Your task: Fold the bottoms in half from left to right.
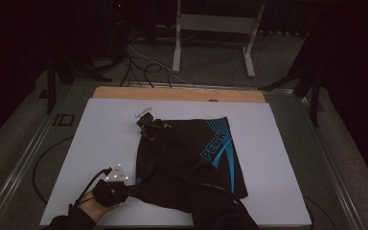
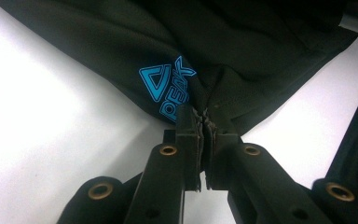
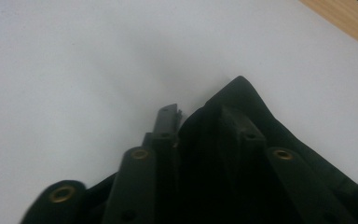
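Black shorts (image 1: 187, 153) with a blue PEAK logo lie spread on the white mat (image 1: 100, 143). At the near left corner of the shorts, my left gripper (image 1: 127, 188) is shut on the hem. In the left gripper view its jaws (image 2: 204, 116) pinch the dark fabric (image 2: 242, 42) right beside the blue logo (image 2: 168, 88). My right gripper (image 1: 146, 125) reaches across the shorts to their far left corner. In the right gripper view its jaws (image 3: 199, 116) stand apart with a bunched corner of the shorts (image 3: 242, 93) between them. A dark sleeve (image 1: 220, 206) covers the near part of the shorts.
A wooden table edge (image 1: 177, 94) runs along the far side of the mat. Beyond it, on the floor, stand a white metal frame (image 1: 215, 28) and loose cables (image 1: 143, 67). The left gripper's cable (image 1: 88, 184) trails off the mat's near left.
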Tool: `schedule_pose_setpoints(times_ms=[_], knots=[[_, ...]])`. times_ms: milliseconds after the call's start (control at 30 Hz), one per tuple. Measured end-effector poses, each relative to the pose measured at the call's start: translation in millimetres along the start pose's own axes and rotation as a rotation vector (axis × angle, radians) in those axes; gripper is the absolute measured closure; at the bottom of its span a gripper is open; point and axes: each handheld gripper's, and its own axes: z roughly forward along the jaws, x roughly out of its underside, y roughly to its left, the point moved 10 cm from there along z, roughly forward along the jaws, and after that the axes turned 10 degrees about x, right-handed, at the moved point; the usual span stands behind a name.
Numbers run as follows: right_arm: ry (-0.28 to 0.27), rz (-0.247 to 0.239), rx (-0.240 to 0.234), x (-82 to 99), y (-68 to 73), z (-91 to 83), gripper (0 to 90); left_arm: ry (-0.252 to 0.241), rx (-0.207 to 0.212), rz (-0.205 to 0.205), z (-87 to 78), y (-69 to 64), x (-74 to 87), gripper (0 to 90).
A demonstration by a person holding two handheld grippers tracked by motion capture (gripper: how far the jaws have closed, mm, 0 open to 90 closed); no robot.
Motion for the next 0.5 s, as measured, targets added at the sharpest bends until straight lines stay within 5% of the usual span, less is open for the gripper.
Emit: schedule_pose_setpoints(times_ms=[233, 500], knots=[[0.013, 0.036, -0.025, 0.8, -0.7, -1.2, 82.5, 0.0, 0.0, -0.001, -0.2, -0.6, -0.5, 86.1], [0.013, -0.004, -0.048, 0.9, -2.8, -4.1, 87.9, -0.008, -0.001, -0.001, -0.6, -1.5, -2.1, 86.1]])
